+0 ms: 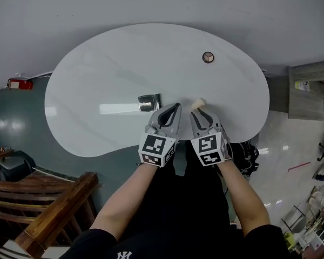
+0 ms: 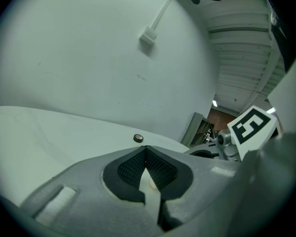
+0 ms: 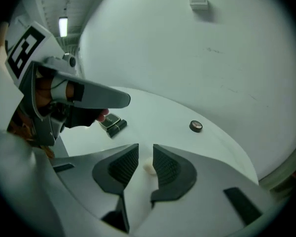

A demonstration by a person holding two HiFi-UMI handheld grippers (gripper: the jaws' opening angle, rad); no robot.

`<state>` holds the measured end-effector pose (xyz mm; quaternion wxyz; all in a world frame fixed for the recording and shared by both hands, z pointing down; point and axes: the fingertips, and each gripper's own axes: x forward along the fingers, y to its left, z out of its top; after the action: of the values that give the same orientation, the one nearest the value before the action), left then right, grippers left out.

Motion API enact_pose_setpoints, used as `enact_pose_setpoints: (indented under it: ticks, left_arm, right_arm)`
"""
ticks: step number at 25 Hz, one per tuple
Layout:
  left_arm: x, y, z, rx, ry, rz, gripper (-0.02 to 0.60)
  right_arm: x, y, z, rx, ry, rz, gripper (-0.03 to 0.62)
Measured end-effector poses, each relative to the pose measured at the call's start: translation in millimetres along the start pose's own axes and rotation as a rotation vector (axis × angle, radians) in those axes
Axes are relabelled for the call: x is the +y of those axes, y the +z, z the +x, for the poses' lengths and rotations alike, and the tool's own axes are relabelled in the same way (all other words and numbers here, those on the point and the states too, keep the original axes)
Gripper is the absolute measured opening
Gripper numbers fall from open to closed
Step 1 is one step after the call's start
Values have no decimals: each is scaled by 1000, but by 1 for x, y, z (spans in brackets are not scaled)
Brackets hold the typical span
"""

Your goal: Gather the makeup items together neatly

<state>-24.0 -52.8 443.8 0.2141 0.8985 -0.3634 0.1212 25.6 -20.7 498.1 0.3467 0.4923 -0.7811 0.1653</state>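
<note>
**Step in hand (judged): take up the cream sponge [image 3: 148, 168].**

1. Locate the sponge near the front edge of the table [image 1: 92, 96]. It shows in the gap of the right claw [image 3: 145, 147], whose jaws stand partly apart. No pinch is visible.
2. Centre the sponge between both pads, then close gently. It looks soft and will likely squash.
3. Lift it clear before you travel.
4. Set it beside the rectangular compact [image 1: 149, 102] just to the left, not on top of it.
5. Keep the left claw [image 2: 146, 149], jaws together, out of the path.
6. Note that the round compact [image 1: 208, 57] lies well apart, farther back.
</note>
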Motion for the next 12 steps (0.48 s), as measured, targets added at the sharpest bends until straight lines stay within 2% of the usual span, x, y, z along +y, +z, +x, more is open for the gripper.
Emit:
enact_pose_setpoints:
  ticks: [5, 12]
  left_arm:
    - [0, -19, 8, 24, 64, -38, 8]
    - [0, -34, 16, 34, 133, -79, 8]
  right_arm:
    - [-9, -21, 16, 28, 19, -168, 104]
    - [-3, -33, 31, 31, 82, -289, 133]
